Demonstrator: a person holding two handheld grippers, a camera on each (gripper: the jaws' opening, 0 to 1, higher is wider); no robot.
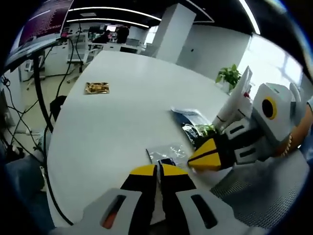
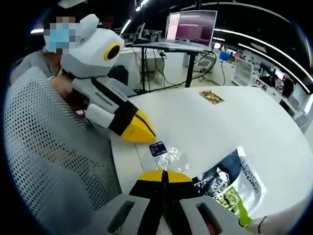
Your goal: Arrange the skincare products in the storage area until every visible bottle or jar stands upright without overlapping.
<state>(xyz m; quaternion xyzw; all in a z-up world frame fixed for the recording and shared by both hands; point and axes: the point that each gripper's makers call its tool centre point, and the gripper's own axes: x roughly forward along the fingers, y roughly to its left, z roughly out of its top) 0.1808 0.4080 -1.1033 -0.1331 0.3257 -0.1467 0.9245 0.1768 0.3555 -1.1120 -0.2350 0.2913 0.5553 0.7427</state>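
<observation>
On the white table (image 1: 112, 122), the left gripper (image 1: 157, 169) is seen with jaws pressed together, nothing pinched; a small clear crinkled sachet (image 1: 167, 152) lies flat just ahead at 12 o'clock, and the right gripper (image 1: 205, 157) sits at 3 o'clock, its yellow tips touching or nearly touching the sachet. In the right gripper view, that gripper's jaws (image 2: 164, 175) are likewise pressed together, empty, with the sachet (image 2: 165, 152) just ahead at 12 o'clock and the left gripper's yellow tip (image 2: 142, 129) beside it at 11 o'clock. A larger glossy printed pouch (image 2: 230, 188) lies flat at 3 o'clock; both grippers are judged about equally near the sachet, and no upright bottle or jar is made out.
</observation>
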